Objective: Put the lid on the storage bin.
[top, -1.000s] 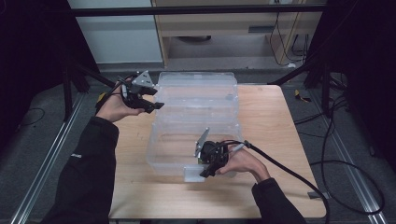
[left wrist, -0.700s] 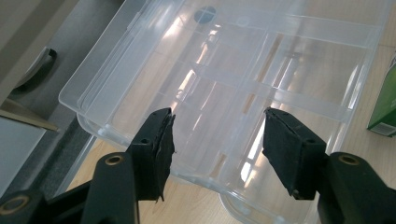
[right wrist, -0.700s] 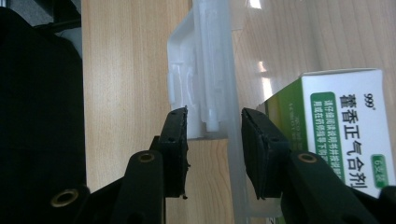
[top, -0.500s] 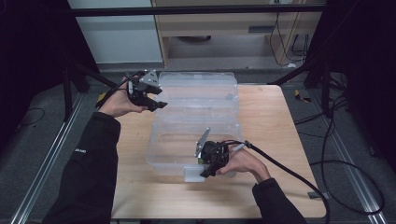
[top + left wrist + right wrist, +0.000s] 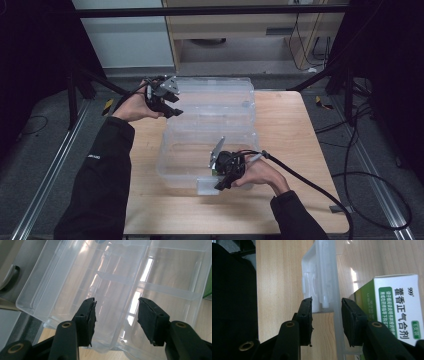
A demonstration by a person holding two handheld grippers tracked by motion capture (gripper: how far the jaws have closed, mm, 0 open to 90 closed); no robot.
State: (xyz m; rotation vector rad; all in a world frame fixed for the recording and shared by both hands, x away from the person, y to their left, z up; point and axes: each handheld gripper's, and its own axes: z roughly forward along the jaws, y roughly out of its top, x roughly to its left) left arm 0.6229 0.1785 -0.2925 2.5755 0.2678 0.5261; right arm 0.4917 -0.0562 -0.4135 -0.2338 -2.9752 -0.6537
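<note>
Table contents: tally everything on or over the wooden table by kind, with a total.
Clear plastic storage box with open lid: 1
Green-and-white medicine carton: 1
Hand-held grippers, left hand-held gripper and right hand-held gripper: 2
Total: 4
</note>
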